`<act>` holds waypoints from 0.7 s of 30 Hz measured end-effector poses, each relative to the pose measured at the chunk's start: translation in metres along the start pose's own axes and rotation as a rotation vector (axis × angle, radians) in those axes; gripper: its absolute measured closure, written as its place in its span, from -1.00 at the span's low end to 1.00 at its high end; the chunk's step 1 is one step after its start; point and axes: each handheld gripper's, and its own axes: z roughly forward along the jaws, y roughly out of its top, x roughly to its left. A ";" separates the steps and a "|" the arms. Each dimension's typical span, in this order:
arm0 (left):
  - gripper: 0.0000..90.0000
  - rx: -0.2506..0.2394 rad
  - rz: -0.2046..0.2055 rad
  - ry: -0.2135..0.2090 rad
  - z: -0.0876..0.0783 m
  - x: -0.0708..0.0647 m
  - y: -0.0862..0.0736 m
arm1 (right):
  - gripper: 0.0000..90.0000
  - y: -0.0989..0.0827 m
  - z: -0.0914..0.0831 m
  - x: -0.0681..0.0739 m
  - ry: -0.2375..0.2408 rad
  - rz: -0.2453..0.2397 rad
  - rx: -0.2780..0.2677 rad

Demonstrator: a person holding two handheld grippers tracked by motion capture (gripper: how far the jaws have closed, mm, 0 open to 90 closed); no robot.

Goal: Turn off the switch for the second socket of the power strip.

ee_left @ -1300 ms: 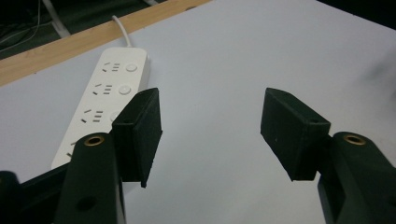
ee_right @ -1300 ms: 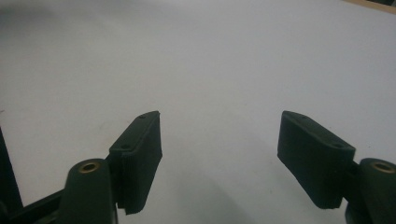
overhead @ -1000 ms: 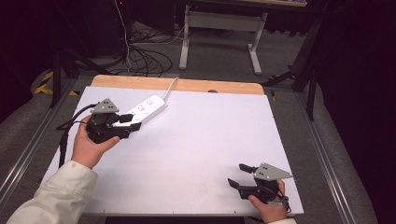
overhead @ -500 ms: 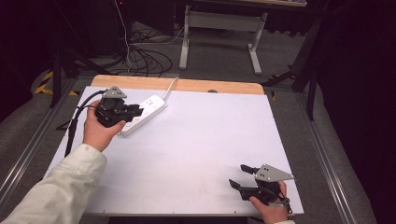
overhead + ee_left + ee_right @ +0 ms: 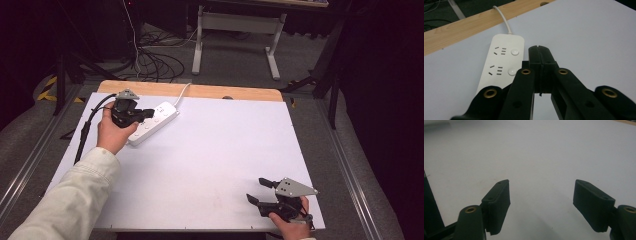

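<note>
White tabletop (image 5: 210, 165) with a wooden far edge, one power strip (image 5: 152, 122), and your two grippers.

Your left gripper (image 5: 145, 114) sits over the strip near the far left corner, its jaws pressed flat together with nothing between them; your right gripper (image 5: 260, 191) rests at the near right edge, jaws spread wide and empty over bare white. From the left gripper view you can count two socket sets and two round buttons on the power strip (image 5: 501, 62), plus its white cord (image 5: 502, 18) crossing the wood; the high view blurs those details but shows both hands at once.
</note>
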 end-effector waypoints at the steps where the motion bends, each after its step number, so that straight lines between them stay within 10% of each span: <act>1: 0.99 0.000 -0.005 0.007 0.002 0.001 -0.001 | -0.32 0.000 0.000 0.000 0.000 0.000 0.000; 21: 1.00 -0.008 -0.115 0.018 0.045 0.021 -0.023 | -0.32 -0.002 -0.002 0.000 0.006 0.009 -0.005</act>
